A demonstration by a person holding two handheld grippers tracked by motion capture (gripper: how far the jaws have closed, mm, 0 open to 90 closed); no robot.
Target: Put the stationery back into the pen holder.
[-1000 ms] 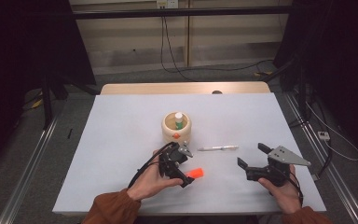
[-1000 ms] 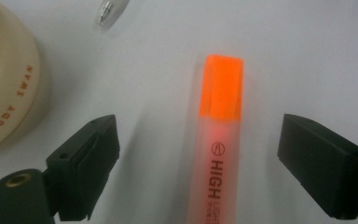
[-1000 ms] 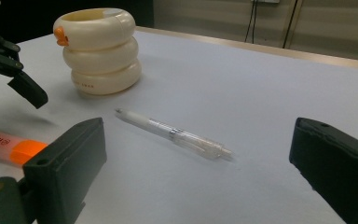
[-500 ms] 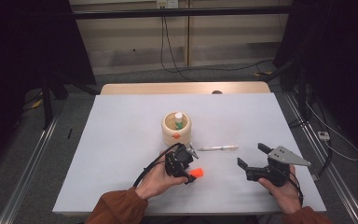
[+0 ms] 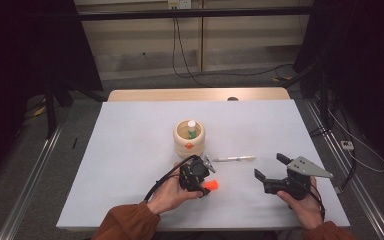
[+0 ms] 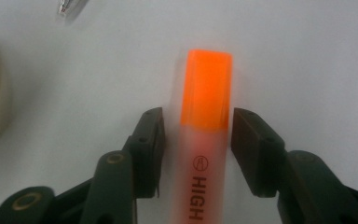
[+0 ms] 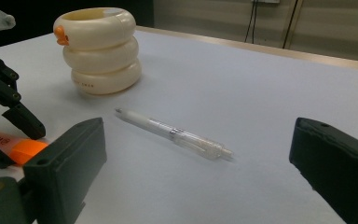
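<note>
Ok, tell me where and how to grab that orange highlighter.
Grip the highlighter across its pale barrel just below the orange cap, coming from above. It lies flat, and the left gripper already straddles it there, jaws having just been closing, slim gaps left.

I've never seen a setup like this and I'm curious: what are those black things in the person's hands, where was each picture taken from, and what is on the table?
A person holds a hand-held two-jaw tool in each hand; each carries its own camera. The high view looks down on the white table. The other two views look along each tool's jaws.

On the table stand a cream ringed holder with something white and green inside, a clear pen and an orange-capped highlighter.

The left tool has just been closing its jaws around the highlighter; slim gaps remain, so it isn't gripped yet. The right tool rests open, holding nothing, facing the pen.
</note>
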